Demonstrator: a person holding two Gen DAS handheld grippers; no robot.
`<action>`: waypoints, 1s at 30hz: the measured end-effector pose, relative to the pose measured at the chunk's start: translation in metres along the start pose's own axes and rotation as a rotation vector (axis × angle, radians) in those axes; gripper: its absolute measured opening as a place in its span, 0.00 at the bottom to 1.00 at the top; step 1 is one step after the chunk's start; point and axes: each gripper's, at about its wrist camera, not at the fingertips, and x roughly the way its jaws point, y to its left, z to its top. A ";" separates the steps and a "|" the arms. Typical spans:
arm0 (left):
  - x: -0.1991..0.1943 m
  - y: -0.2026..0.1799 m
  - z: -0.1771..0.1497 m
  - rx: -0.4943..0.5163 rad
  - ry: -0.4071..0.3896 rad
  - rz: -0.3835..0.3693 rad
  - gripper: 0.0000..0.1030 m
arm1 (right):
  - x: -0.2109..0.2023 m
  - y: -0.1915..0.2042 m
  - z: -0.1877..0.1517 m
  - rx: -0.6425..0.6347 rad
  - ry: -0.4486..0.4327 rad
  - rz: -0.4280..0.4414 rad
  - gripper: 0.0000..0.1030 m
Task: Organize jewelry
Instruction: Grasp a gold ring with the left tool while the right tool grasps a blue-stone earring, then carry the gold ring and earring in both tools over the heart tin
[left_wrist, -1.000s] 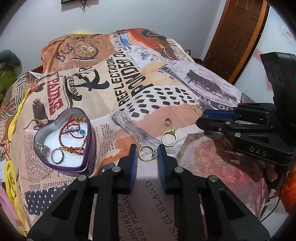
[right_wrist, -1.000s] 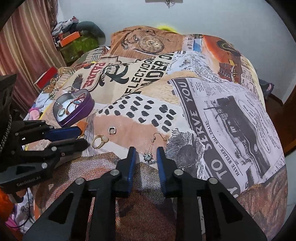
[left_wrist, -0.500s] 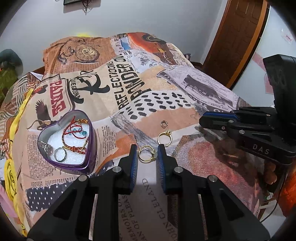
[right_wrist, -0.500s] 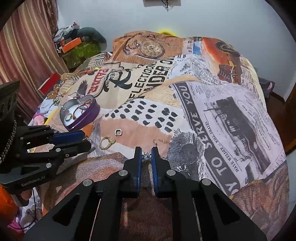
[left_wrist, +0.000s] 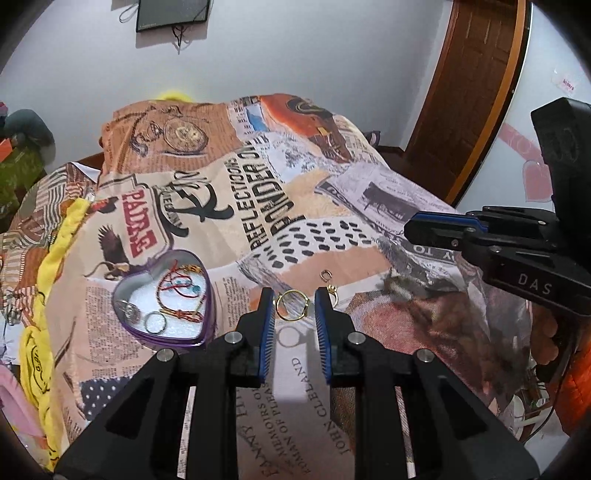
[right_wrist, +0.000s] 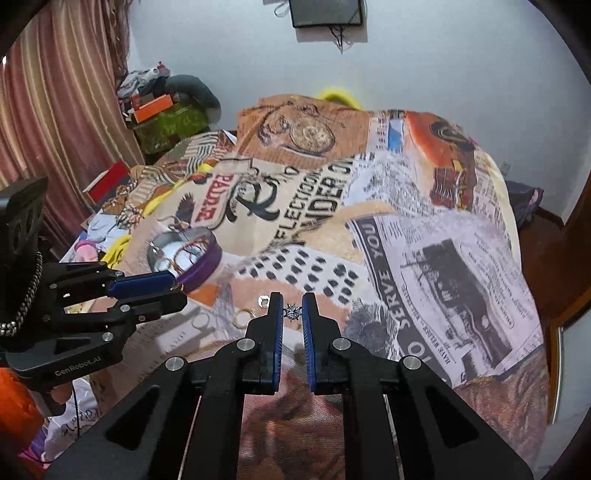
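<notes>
Shows a bed (left_wrist: 332, 206) with a busy newspaper-print cover. Sits on it, a purple heart tin (left_wrist: 127, 295).

Grips a thin gold ring (left_wrist: 291, 318) in the left gripper (left_wrist: 293, 295), just right of the heart tin. Pinches it between the two blue fingers (left_wrist: 266, 325), close on each side. Lifts it off the cover, with its shadow on the cloth under it.

Grips a small silver star earring (right_wrist: 293, 312) in the right gripper (right_wrist: 291, 297), further right of the heart tin. Squeezes it at the very tips of the fingers (right_wrist: 276, 332), narrow gap, nothing else in there. Hangs above the cover, near where the brown patch starts.

Lies flat on the cover right of the heart tin, a second gold ring with a bump on top (right_wrist: 243, 316). Peeks out from behind one left finger in the left view. Lies just past it, a bit further from the cameras, a tiny silver loop (left_wrist: 325, 275).

Holds, inside the heart tin, a white pad, a red cord bracelet (left_wrist: 181, 291) and a plain silver ring (left_wrist: 155, 321).

Points in from the far right of the heart tin in the left view, the right gripper, with its tips pressed close together.
</notes>
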 end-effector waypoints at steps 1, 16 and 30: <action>-0.003 0.001 0.001 -0.002 -0.008 0.002 0.20 | -0.002 0.002 0.002 -0.004 -0.008 0.001 0.09; -0.051 0.034 0.012 -0.044 -0.130 0.080 0.20 | -0.014 0.044 0.040 -0.050 -0.119 0.069 0.09; -0.069 0.088 0.006 -0.131 -0.169 0.159 0.20 | 0.016 0.092 0.061 -0.104 -0.114 0.168 0.09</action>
